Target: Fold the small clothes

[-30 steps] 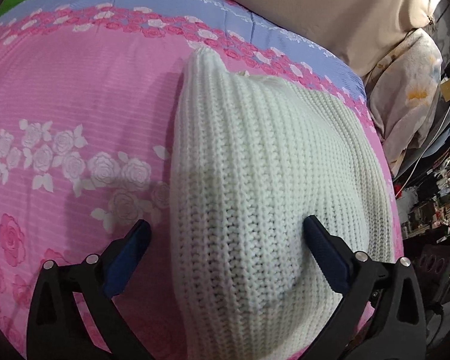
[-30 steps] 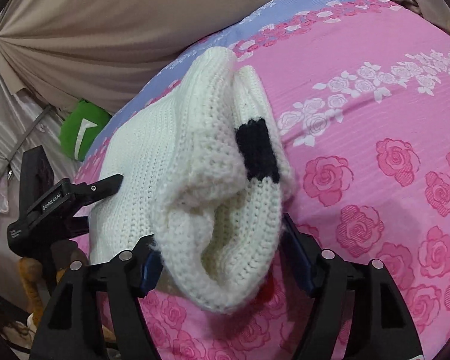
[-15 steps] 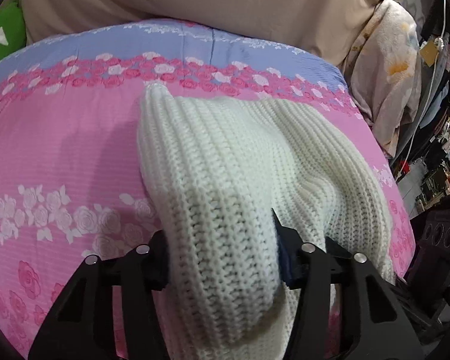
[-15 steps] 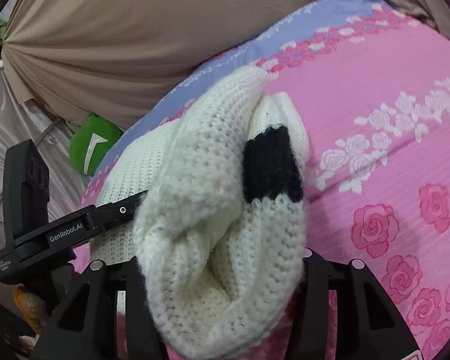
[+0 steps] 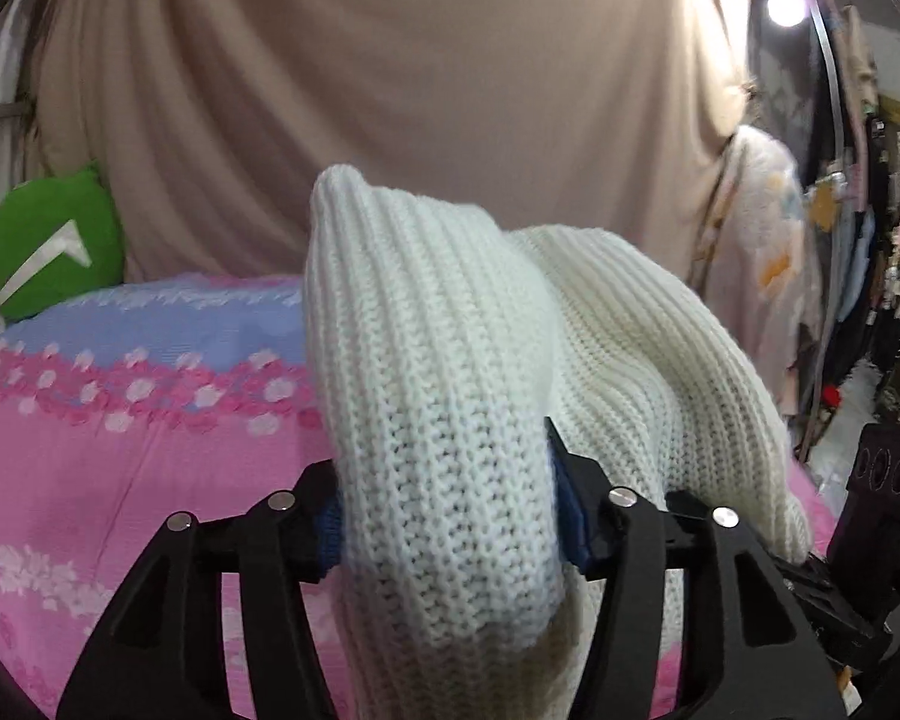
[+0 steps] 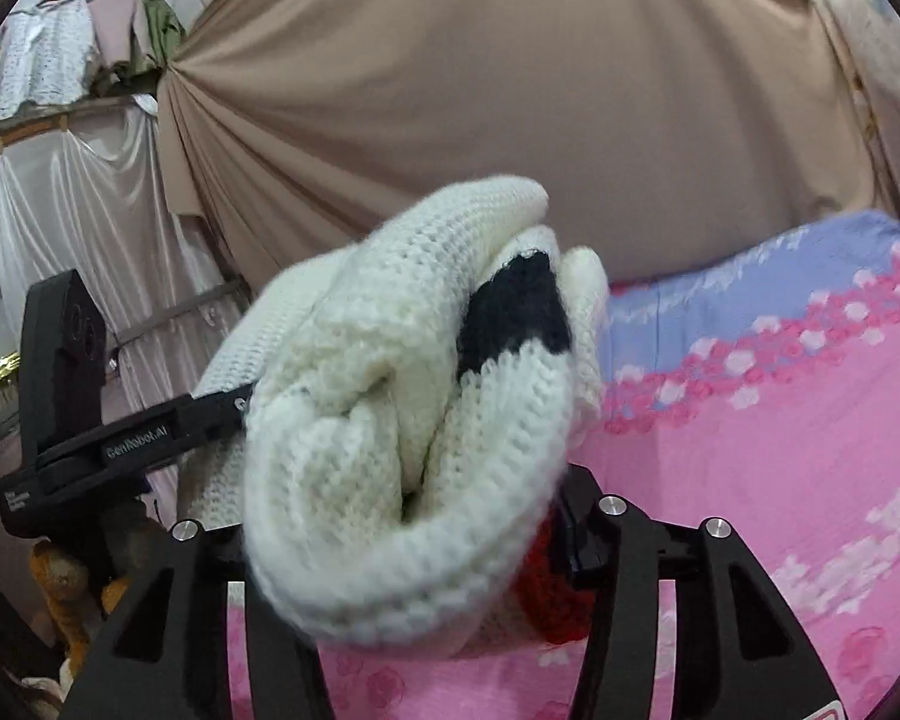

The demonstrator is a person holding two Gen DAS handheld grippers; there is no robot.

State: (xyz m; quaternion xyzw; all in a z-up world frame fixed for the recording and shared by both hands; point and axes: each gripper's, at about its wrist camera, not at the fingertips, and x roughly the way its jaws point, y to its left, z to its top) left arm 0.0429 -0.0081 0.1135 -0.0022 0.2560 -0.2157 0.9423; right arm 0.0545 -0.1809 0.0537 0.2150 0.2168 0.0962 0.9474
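Both tongs have the sweater up off the bed, lifted in front of the tan curtain at the bed's far edge. The left tongs pinch a thick fold of white knit, blue pads pressed into it on either side, jaws easing apart a touch but the fold is between them and gripped. The rest of the sweater drapes away to the right, toward the other device.

Over on the right, the right tongs clamp a bunched roll of the same sweater, its black band showing on top and a bit of red peeking out underneath. These jaws are also opening slightly, with the knit packed between them. The left device reaches into the knit from the left. A green cushion sits at the bed's far left corner.
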